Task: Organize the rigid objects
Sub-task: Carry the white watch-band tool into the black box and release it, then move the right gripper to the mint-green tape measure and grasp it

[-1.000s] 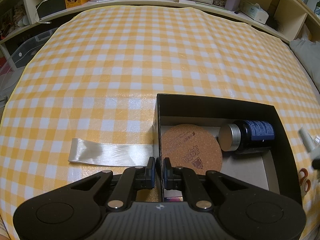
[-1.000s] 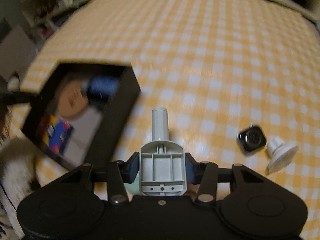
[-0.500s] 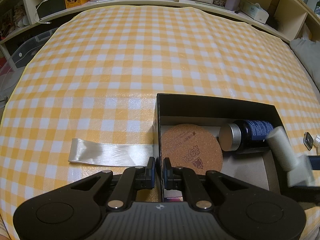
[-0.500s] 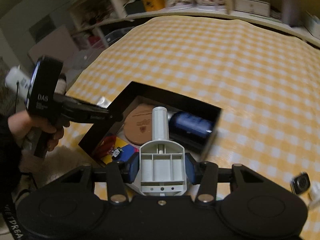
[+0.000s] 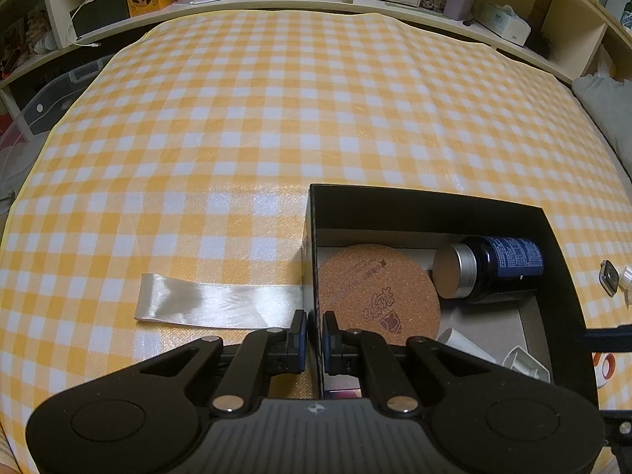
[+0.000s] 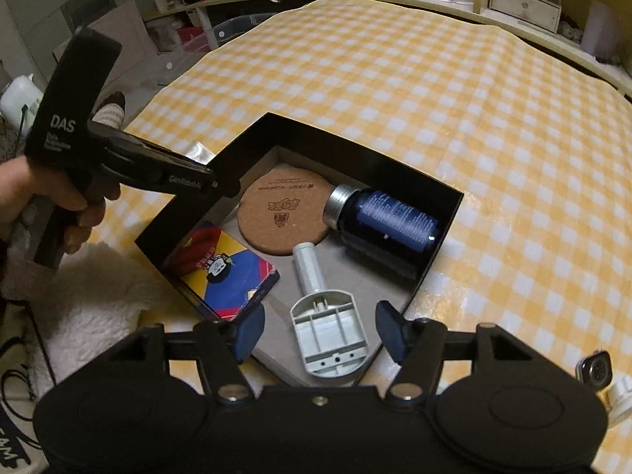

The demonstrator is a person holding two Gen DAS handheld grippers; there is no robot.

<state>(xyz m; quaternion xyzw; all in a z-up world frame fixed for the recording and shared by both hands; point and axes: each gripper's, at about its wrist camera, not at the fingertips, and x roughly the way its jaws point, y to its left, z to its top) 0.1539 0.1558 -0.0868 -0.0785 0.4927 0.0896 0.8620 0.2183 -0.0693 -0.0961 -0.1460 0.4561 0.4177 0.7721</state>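
Release just made: right gripper (image 6: 318, 331) fingers have just been opening, now wide and clear of grey plastic piece (image 6: 328, 326), lying between them on black box (image 6: 450, 213) floor. Beyond fingertips: cork coaster (image 6: 282, 215), dark bottle (image 6: 383, 223). Left gripper (image 5: 312, 335) pinched narrow on box wall. Off right fingertip, outside: small square gadget (image 6: 594, 369), white cap (image 6: 620, 393), awaiting pickup.

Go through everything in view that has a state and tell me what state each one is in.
black box: open, no lid on it
blue bottle: capped, lying on its side in the box
grey plastic tool: lying loose in the box
left gripper: shut on the box wall
right gripper: open, fingers just parted
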